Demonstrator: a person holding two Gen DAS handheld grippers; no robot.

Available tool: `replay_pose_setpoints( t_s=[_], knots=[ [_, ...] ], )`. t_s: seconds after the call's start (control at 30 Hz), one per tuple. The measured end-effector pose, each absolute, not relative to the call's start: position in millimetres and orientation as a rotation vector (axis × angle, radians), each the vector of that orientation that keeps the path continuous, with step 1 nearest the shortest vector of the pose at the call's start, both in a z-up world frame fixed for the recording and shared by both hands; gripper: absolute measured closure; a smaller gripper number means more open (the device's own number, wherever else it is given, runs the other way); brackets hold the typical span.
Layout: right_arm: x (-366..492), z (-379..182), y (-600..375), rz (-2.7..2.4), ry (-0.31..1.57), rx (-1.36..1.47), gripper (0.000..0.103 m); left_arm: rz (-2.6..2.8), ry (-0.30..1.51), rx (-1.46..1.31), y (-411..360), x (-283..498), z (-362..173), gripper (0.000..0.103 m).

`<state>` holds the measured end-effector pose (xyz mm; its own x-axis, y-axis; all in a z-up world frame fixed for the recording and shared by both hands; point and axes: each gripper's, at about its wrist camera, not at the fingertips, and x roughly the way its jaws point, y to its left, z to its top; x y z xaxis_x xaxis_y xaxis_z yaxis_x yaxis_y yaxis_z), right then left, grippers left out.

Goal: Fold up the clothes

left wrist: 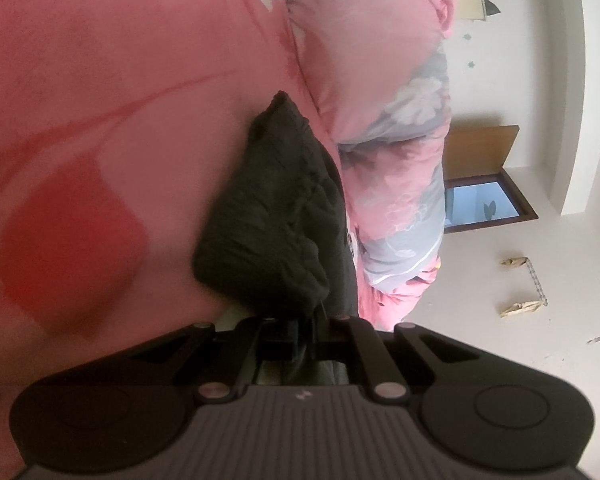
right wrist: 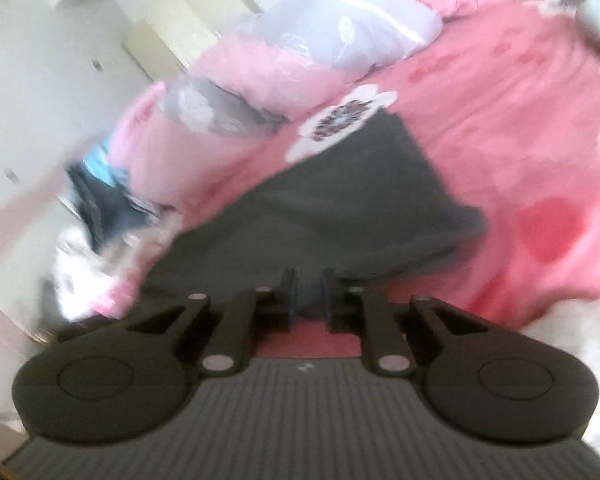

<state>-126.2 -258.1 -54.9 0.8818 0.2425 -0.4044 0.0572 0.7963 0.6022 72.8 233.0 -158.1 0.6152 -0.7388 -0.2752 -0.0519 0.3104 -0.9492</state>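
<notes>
Nearest in the left wrist view, the left gripper [left wrist: 306,334] has its jaws drawn together on a fold of the dark garment [left wrist: 272,216], which bunches up from between the pads and rises away from the camera in a crumpled wedge. That cloth lies on the pink bedsheet [left wrist: 100,100] of the bed, close beside the rolled pink and grey floral quilt [left wrist: 388,152] along the bed's edge. Beyond the quilt are the pale floor [left wrist: 500,280], a flat brown board [left wrist: 480,148] and a dark-framed panel [left wrist: 488,204] with a blue face.

Nearest in the right wrist view, which is blurred, the right gripper [right wrist: 308,300] shows a narrow gap between its two fingers [right wrist: 289,300], and nothing is pinched there; bare pink sheet shows beneath them. Just ahead of the fingertips the dark garment [right wrist: 340,208] spreads flat on the bedsheet [right wrist: 520,120], its far corner reaching a white flower print [right wrist: 340,120]. Farther off, the quilt [right wrist: 300,48] runs along the bed's far edge, with a white wall [right wrist: 40,80] behind it.
</notes>
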Motion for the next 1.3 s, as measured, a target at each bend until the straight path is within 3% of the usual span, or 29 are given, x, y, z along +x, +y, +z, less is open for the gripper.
replay_pose_setpoints(
  t_s=[0.2,0.27,0.37,0.43,0.57,0.77,1.03,1.23,1.3],
  knots=[
    [-106,-60,-233,0.116,0.476,0.542,0.088,-0.524,0.810,-1.145,234,74,-157,0.096],
    [-103,-70,-226,0.051,0.556,0.465,0.080,-0.527,0.809,-1.126,234,74,-157,0.096],
    [-106,-81,-221,-0.025,0.660,0.397,0.080,-0.542,0.811,-1.101,236,74,-156,0.094],
    [-111,-70,-219,-0.029,0.642,0.385,0.080,-0.554,0.803,-1.078,237,72,-153,0.088],
    [-118,-44,-216,-0.032,0.556,0.354,0.078,-0.571,0.768,-1.018,239,63,-142,0.065],
    [-110,-33,-193,0.065,0.469,0.317,0.077,-0.496,0.699,-0.832,241,41,-117,0.052],
    [-80,-83,-158,0.115,0.585,0.223,0.065,-0.399,0.492,-0.467,221,14,-54,0.044],
    [-82,-93,-155,0.119,0.565,0.200,0.060,-0.417,0.543,-0.143,146,34,-44,0.039],
    [-83,-94,-157,0.128,0.561,0.213,0.058,-0.372,0.621,-0.097,128,44,-56,0.044]
  ],
)
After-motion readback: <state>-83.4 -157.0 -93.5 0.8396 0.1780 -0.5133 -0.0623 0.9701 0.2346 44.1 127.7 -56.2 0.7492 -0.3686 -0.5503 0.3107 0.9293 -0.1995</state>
